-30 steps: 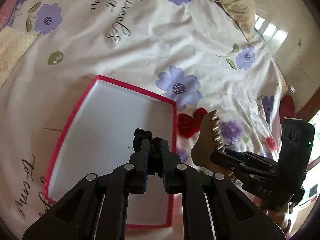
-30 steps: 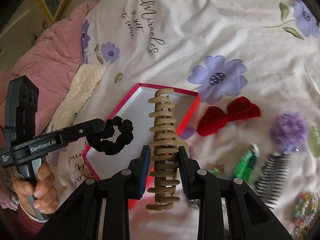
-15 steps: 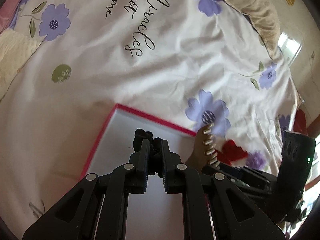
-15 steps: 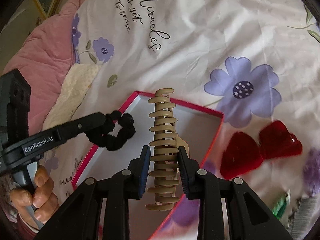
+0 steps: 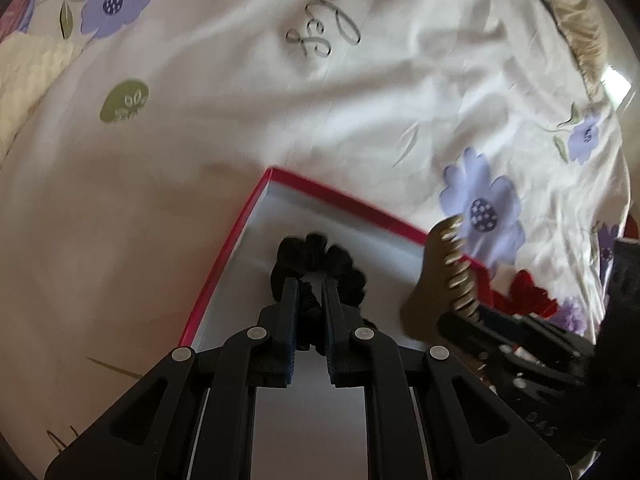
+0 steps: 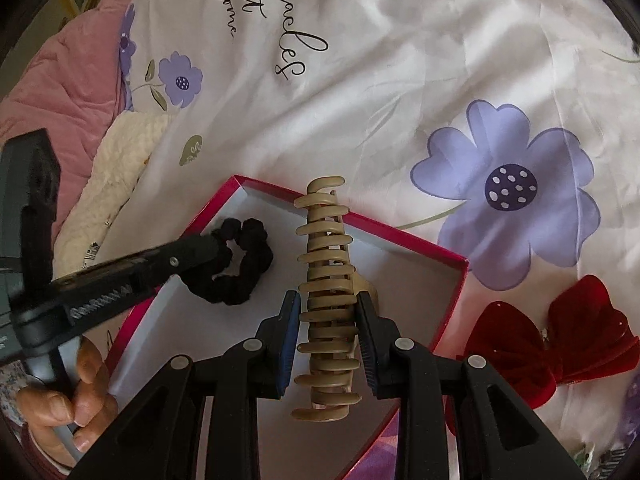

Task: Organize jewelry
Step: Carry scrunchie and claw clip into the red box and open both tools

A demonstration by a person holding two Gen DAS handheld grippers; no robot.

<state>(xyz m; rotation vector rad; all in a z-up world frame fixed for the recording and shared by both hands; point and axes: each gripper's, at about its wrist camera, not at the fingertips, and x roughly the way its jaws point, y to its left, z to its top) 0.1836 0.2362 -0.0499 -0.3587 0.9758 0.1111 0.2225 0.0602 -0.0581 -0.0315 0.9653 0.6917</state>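
A red-edged box with a white floor (image 5: 236, 240) (image 6: 420, 246) lies on the bed. My left gripper (image 5: 310, 286) is shut on a black scrunchie (image 5: 320, 252), held low over the box's far left corner; the scrunchie also shows in the right wrist view (image 6: 244, 268). My right gripper (image 6: 328, 300) is shut on a long beige claw hair clip (image 6: 326, 264), held over the middle of the box. The clip also shows in the left wrist view (image 5: 444, 280), at the box's right side.
A red bow clip (image 6: 560, 336) lies on the floral sheet right of the box. A pink quilt (image 6: 60, 80) and a cream knitted cloth (image 6: 116, 168) lie to the left. A beige pillow (image 5: 572, 12) is at the far right.
Both grippers have moved forward and down over the box. The scrunchie now hangs lower, near the box's far left corner, and the beige clip is over the box's middle.
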